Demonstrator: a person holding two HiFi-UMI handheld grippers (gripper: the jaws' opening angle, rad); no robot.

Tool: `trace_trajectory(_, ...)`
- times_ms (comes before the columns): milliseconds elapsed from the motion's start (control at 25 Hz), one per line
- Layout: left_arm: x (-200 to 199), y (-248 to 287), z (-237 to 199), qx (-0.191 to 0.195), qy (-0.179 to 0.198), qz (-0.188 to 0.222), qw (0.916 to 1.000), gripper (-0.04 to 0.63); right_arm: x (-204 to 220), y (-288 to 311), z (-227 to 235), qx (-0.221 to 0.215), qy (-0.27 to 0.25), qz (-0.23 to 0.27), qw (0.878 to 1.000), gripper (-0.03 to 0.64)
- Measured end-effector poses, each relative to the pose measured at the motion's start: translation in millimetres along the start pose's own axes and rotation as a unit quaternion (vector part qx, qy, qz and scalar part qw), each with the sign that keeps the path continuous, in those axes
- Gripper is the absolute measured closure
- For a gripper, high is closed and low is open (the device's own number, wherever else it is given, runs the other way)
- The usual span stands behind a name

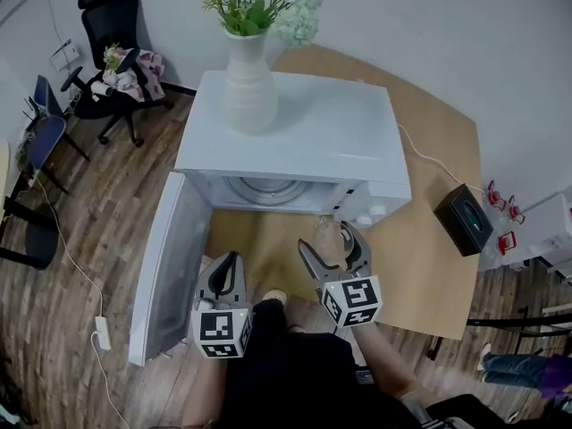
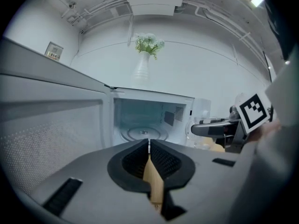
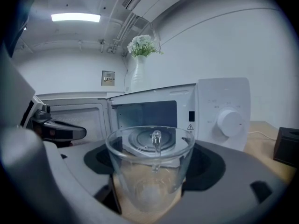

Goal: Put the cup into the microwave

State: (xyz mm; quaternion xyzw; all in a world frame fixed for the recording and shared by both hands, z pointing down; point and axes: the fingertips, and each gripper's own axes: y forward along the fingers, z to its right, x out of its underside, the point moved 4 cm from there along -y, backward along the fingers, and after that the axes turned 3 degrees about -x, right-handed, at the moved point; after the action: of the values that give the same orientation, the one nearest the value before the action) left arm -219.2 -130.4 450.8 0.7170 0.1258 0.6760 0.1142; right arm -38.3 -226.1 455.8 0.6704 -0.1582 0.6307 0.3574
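A clear glass cup (image 3: 150, 169) sits upright between the jaws of my right gripper (image 3: 150, 171), which is shut on it; in the head view the cup (image 1: 329, 241) hangs just in front of the open cavity. The white microwave (image 1: 295, 146) stands on the wooden table, its door (image 1: 168, 266) swung wide to the left. Its glass turntable (image 2: 141, 134) shows inside the cavity. My left gripper (image 1: 225, 275) is shut with nothing in it, near the door's lower edge; its jaws (image 2: 149, 152) meet in the left gripper view.
A white vase with flowers (image 1: 248, 70) stands on top of the microwave. A black box (image 1: 464, 219) lies on the table (image 1: 438, 266) to the right, with a white cable beside it. An office chair (image 1: 112, 47) stands on the wooden floor at the back left.
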Motion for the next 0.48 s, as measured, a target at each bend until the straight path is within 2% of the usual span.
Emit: trace_trajectory(480, 11.3, -12.5, -9.1, -0.03, -0.015, -0.009, 0.9994, 0.586, -8.3, 40.7, -15.3, -0.04, -0.015, -0.008, 0.999, 0.25)
